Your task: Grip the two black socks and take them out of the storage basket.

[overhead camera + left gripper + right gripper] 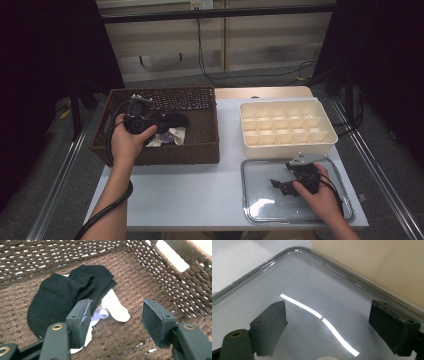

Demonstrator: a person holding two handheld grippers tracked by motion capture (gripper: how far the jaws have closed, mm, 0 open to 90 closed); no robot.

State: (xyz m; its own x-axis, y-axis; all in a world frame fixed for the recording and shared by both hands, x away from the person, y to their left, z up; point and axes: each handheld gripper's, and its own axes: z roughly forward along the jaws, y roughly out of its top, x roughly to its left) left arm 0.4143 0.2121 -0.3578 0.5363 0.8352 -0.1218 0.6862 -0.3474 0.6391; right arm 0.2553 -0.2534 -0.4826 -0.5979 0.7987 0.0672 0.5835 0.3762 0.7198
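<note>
Both grippers are black. The left gripper [113, 322] has brass rivets on its jaws. The right gripper [286, 184] carries a grey three-cornered plate and a black cable.

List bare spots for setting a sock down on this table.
Free: white tabletop between wicker basket and clear lid; compartments of the cream organizer. Crowded: basket floor around the socks, under the left gripper; right gripper over the lid.

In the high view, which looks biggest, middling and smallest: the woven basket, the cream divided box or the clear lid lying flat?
1. Woven basket, clearly the largest.
2. and 3. Cream divided box and clear lid look about equal in footprint; the lid lies nearer the camera, so I won't rank them.
</note>
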